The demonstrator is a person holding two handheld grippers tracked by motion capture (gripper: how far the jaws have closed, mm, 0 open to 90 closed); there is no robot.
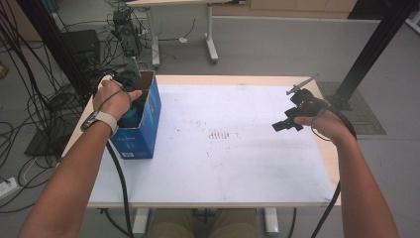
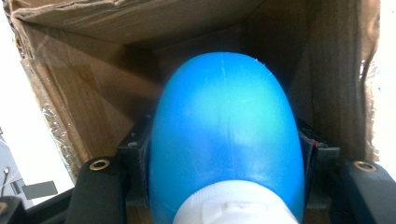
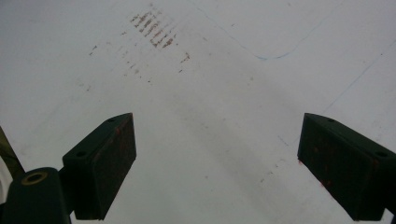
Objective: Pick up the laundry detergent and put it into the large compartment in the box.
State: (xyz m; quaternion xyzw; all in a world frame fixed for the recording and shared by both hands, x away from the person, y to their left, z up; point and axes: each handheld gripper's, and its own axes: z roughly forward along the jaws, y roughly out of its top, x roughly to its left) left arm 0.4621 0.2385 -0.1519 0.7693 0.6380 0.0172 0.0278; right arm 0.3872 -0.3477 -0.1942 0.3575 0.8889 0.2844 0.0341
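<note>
Left gripper (image 2: 224, 161) fingers (image 2: 135, 154) pinch a rounded blue plastic bottle with white cap (image 2: 224, 135), centre of the left gripper view, inside an open blue cardboard box (image 1: 144, 119) at the high view's left. Right gripper (image 3: 217, 163) fingers (image 3: 112, 158) spread wide, empty, above the stained white table (image 1: 237, 158), right of frame.

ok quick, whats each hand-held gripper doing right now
Left hand-held gripper: shut on the blue bottle, inside the cardboard box.
Right hand-held gripper: open, holding nothing, above the white table.
</note>
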